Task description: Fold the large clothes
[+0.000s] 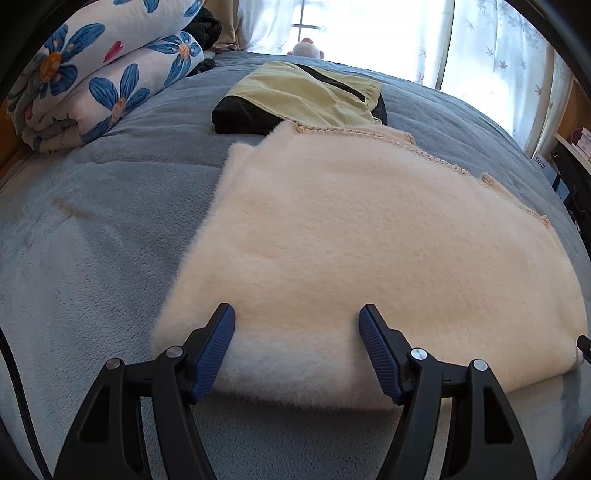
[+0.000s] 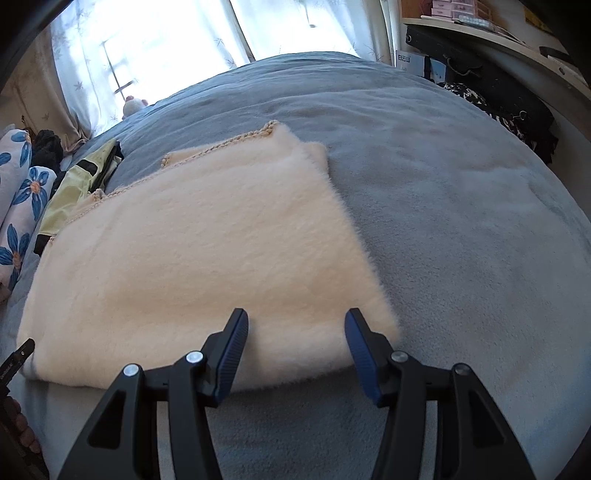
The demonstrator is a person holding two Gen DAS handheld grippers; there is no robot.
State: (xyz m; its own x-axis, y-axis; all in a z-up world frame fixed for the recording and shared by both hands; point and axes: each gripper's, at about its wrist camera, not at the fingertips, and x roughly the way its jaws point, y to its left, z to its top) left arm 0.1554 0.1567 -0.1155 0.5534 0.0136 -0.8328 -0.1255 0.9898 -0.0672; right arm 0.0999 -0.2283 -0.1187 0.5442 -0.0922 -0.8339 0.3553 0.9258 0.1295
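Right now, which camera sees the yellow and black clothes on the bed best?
The left wrist view. There the yellow and black clothes lie in the open beyond the fluffy cream sweater, so the whole top shows. In the right wrist view they sit squeezed at the left edge, partly hidden behind the sweater.

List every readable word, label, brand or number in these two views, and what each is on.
Box beside the bed: a printed label with large characters, too blurred to read reliably.
The same box in the left wrist view: small dark print, illegible.
Pink boxes on the shelf: any print is too small to read.
Fluffy cream garment, yellow-green garment, floral quilt: no text visible.
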